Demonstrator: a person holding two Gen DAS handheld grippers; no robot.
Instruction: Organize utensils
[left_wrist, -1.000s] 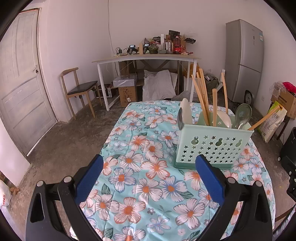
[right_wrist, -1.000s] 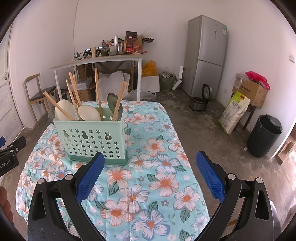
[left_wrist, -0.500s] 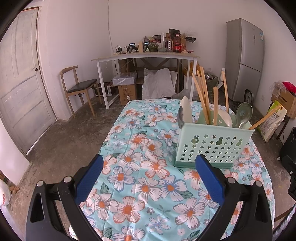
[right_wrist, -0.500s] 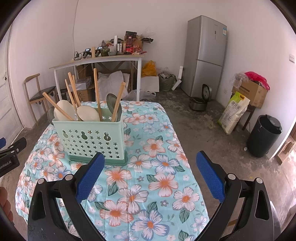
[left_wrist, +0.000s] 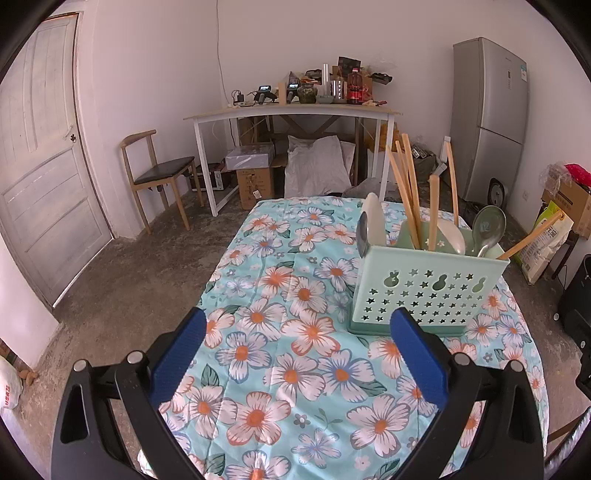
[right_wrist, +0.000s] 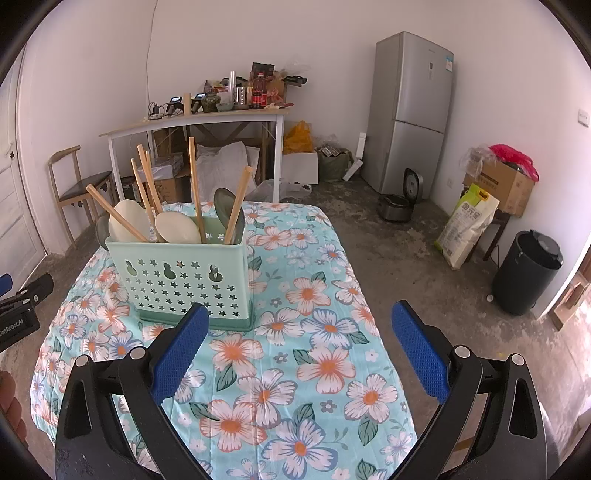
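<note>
A mint-green perforated utensil holder (left_wrist: 428, 288) stands upright on the floral tablecloth (left_wrist: 288, 302); it also shows in the right wrist view (right_wrist: 184, 280). It holds several wooden chopsticks (left_wrist: 406, 192) and several spoons (left_wrist: 487, 229), standing upright or leaning. My left gripper (left_wrist: 295, 362) is open and empty, above the near part of the table, left of the holder. My right gripper (right_wrist: 295, 354) is open and empty, above the table, right of the holder.
A white side table (left_wrist: 295, 114) piled with clutter stands at the back wall, with a wooden chair (left_wrist: 159, 177) to its left and a fridge (left_wrist: 487, 118) to its right. A black bin (right_wrist: 528, 273), a sack and boxes stand on the floor at right.
Both grippers have drawn back and risen slightly, so the holder looks a little farther away. Both stay open and empty. The holder and utensils have not moved.
</note>
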